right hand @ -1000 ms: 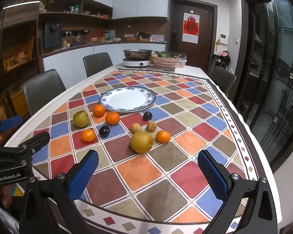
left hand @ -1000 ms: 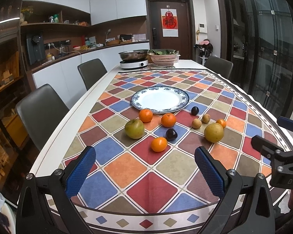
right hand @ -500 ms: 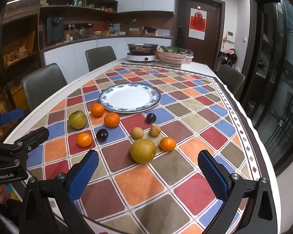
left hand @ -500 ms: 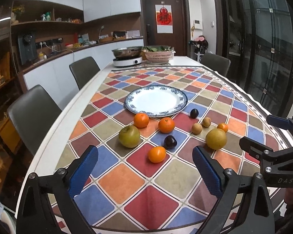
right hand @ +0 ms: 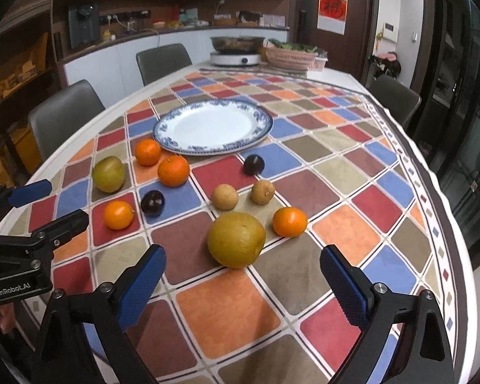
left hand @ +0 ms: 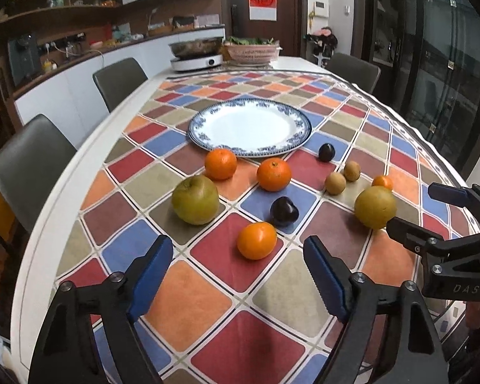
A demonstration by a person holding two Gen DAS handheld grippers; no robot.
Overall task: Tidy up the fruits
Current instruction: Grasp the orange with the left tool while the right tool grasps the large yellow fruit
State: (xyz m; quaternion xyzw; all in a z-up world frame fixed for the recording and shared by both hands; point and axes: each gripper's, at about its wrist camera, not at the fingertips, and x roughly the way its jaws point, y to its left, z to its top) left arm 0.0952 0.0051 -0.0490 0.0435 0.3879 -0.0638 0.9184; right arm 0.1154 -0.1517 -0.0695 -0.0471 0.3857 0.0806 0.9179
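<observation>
The task is looking barely begun: every fruit is lying loose on the checked cloth of the desk (left hand: 80, 192), and none is sitting in a container yet. The blue-rimmed plate (left hand: 208, 121), likely the place meant for them, is lying empty at the far side of the group.

Just near of the plate two oranges (left hand: 220, 164) are resting side by side, the left one just beside the rim. A greenish pear (left hand: 195, 199) is sitting to their left, and a dark plum (left hand: 284, 211) and a third orange (left hand: 257, 240) are lying nearer. To the right a second plum (right hand: 253, 164) is lying close to the plate, two small brown fruits (right hand: 224, 196) are sitting nearly touching each other, and a yellow pear (right hand: 236, 239) is lying just beside a small orange (right hand: 289, 221).

The left gripper (left hand: 236, 270) is hovering with its jaws spread wide and holding nothing, the near orange lying just far of the gap. The right gripper (right hand: 241, 280) is likewise gaping and empty, facing the yellow pear.

At the far end of the desk a pink basket (right hand: 291, 58) is holding leafy greens, and a metal pan (right hand: 236, 43) is sitting on a white cooker (right hand: 235, 60); the pan's contents cannot be told.

All ten fruits are waiting to be moved.
</observation>
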